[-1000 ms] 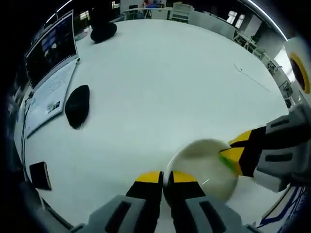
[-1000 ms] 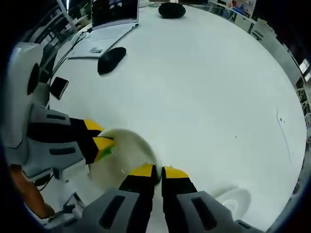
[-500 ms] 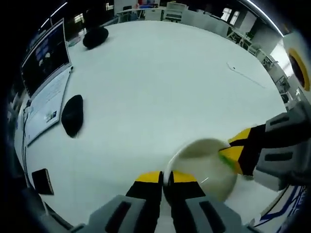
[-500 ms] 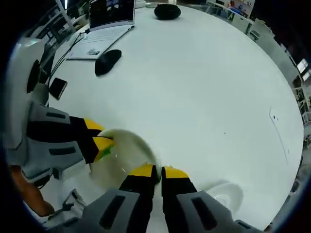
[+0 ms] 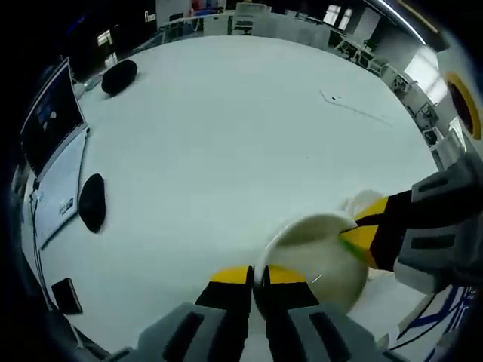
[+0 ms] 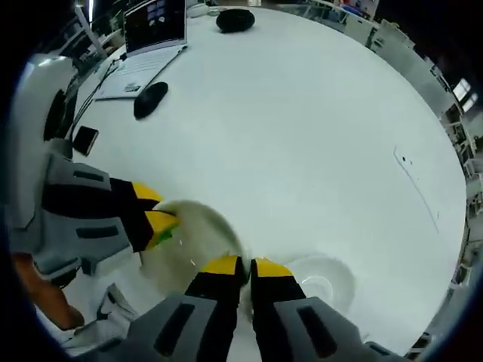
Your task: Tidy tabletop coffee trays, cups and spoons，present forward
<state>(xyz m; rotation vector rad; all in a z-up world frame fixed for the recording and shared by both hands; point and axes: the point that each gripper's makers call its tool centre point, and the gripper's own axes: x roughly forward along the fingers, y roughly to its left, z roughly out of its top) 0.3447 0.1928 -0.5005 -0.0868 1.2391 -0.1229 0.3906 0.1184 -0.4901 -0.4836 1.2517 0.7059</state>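
While both claws pinch it, the round white ceramic saucer (image 5: 317,260) hangs above the white round worktop (image 5: 226,136), over its near edge. My left claw (image 5: 258,277) is clamped on the saucer's near rim, and my right claw (image 6: 240,267) is clamped on the opposite side. Below sits a second white saucer with a centre ring (image 6: 321,280). To do this well I'd keep both grips level, centre over that lower saucer, lower slowly, release together.
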